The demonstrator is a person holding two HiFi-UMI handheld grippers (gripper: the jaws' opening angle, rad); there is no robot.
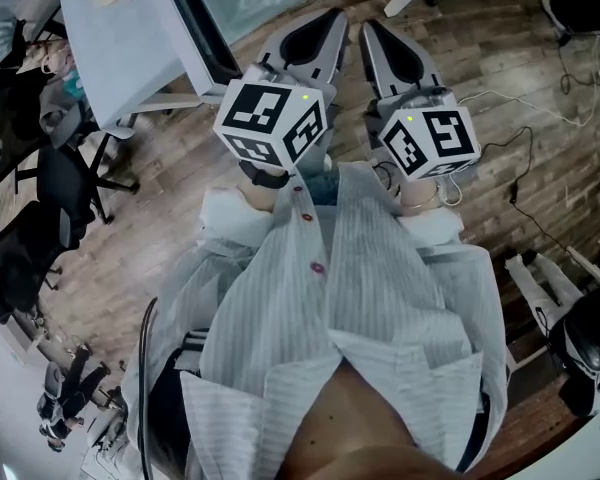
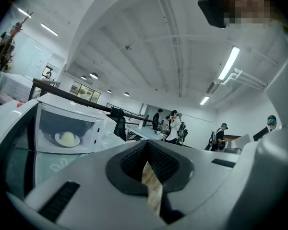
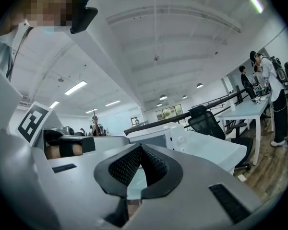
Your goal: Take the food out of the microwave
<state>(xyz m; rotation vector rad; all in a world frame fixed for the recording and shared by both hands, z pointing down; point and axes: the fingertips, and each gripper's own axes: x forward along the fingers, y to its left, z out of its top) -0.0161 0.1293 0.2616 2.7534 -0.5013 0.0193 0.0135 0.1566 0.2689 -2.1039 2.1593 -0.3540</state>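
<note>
The white microwave [image 2: 69, 128] stands at the left on a teal patterned table [image 2: 53, 166]. Through its front I see a round pale food [image 2: 67, 138] on a plate inside. Its door looks swung open to the left, though I cannot be sure. In the head view the microwave [image 1: 130, 43] is at the upper left, ahead of both grippers. It also shows in the right gripper view as a white box with knobs [image 3: 187, 140]. My left gripper [image 1: 325, 23] [image 2: 146, 150] and right gripper [image 1: 375, 33] [image 3: 140, 150] point level, side by side, both shut and empty, apart from the microwave.
Black office chairs [image 1: 60, 193] stand at the left on the wooden floor. Cables [image 1: 540, 118] trail over the floor at the right. Another black chair [image 3: 206, 121] and white desks are beyond the microwave. Several people [image 2: 174, 126] stand far off.
</note>
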